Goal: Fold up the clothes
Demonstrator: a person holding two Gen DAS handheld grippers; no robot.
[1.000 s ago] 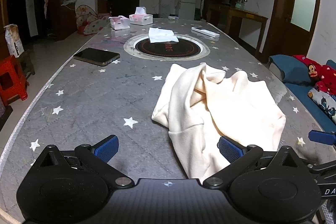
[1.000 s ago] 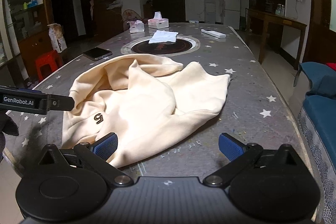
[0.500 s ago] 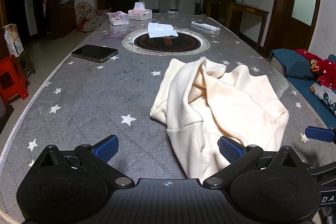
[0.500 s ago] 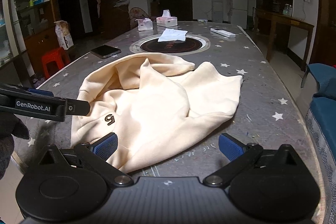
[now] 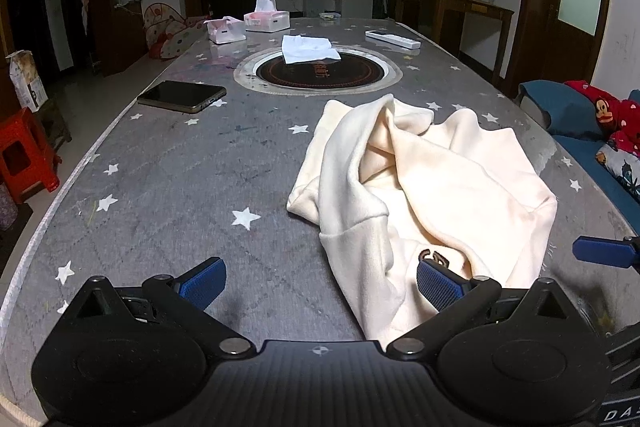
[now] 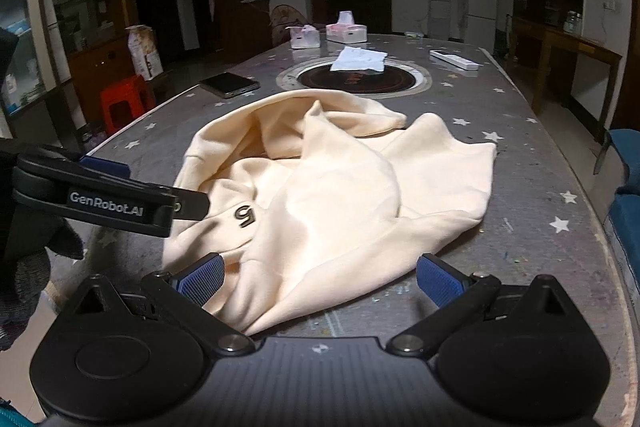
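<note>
A cream sweatshirt (image 5: 432,187) lies crumpled on the grey star-patterned table (image 5: 180,187), with a dark "5" emblem (image 6: 245,215) near its front edge. My left gripper (image 5: 320,283) stands open just above the table's near edge; the garment's near hem lies between its fingers, closer to the right pad (image 5: 438,285). My right gripper (image 6: 318,277) is open too, its fingers straddling the near hem of the sweatshirt (image 6: 332,195). The left gripper's arm (image 6: 108,197) shows at the left of the right wrist view, and a right fingertip (image 5: 604,253) at the right of the left wrist view.
A phone (image 5: 182,96) lies at the left of the table. Farther back are a round inset hotplate (image 5: 318,71) with a white cloth (image 5: 308,49) on it, two tissue boxes (image 5: 266,19), and a remote (image 5: 392,39). A red stool (image 5: 24,155) stands left, a blue sofa (image 5: 592,131) right.
Both grippers have come closer to the sweatshirt and lower over its near hem. The "5" emblem now shows in the left wrist view. Neither gripper has shut.
</note>
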